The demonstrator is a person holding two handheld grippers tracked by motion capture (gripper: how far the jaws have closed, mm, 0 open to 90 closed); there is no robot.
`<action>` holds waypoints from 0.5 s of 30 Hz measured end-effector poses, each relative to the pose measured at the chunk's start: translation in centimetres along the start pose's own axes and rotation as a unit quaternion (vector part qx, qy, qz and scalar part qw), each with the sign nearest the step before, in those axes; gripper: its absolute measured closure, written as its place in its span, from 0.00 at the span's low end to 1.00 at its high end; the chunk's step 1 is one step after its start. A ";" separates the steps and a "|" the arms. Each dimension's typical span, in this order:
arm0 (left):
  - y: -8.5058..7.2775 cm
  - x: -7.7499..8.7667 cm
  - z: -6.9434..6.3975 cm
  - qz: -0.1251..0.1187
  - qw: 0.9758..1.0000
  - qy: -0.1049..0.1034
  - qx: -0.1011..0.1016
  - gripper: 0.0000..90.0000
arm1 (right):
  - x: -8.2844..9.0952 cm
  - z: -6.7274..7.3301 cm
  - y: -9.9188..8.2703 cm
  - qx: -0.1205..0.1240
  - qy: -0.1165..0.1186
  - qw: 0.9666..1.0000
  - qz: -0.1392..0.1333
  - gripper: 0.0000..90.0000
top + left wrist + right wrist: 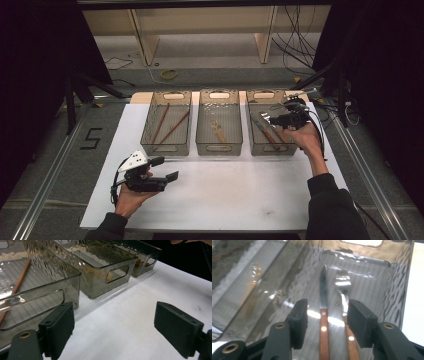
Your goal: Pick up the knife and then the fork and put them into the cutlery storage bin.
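The right gripper [325, 322] hangs released over the knife [323, 315] and fork [344, 302] lying side by side in the right bin [272, 150]. A careless lift toward twelve o'clock could snag the bin's far wall [362, 255]. The left gripper [113, 325], jaws spread and empty, has bare white table [130, 322] toward three o'clock.

From my station, the knife [323, 322] and fork [345, 315] run off the bottom edge of the right gripper view, so their wooden handle ends escape me. In the high view the right gripper [284, 121] covers part of the right bin [252, 150], and what lies in the middle bin [219, 148] is too small to name. The left bin's [50, 293] chopstick [18, 285] is cut off at the left gripper view's edge.
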State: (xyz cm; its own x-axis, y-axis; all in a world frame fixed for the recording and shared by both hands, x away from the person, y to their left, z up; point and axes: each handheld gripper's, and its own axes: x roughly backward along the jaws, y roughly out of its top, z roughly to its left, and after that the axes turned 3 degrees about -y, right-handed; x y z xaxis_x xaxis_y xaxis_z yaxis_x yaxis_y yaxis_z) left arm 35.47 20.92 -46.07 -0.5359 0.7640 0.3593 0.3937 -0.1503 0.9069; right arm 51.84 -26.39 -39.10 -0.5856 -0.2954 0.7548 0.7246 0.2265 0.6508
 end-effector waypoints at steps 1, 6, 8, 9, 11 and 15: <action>0.0 0.0 0.0 0.000 1.000 0.000 0.000 0.18 | 0.1 0.2 0.0 0.001 0.004 1.000 -0.004 0.53; 0.0 0.0 0.0 0.000 1.000 0.000 0.000 0.18 | 0.9 1.4 -0.3 0.008 0.032 0.999 -0.028 0.48; 0.0 0.0 0.0 0.000 1.000 0.000 0.000 0.18 | 1.1 2.0 -0.4 0.011 0.039 0.999 -0.034 0.46; 0.0 0.0 0.0 0.001 1.000 0.000 0.000 0.18 | 1.2 2.3 -0.5 0.014 0.041 0.998 -0.037 0.45; 0.0 0.0 0.0 0.001 1.000 0.000 -0.001 0.18 | 1.4 2.8 -0.7 0.019 0.048 0.998 -0.047 0.44; 0.0 0.0 0.0 0.001 1.000 -0.001 -0.001 0.18 | 2.0 3.9 -1.0 0.021 0.065 0.996 -0.060 0.42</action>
State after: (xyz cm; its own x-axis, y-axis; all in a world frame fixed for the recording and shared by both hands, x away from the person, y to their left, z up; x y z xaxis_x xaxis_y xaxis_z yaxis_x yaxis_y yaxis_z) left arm 35.47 20.89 -46.08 -0.5344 0.7645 0.3605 0.3933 -0.1526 0.9067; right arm 48.53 -23.63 -37.96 -0.6136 -0.4389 0.6564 0.6346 0.2206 0.7407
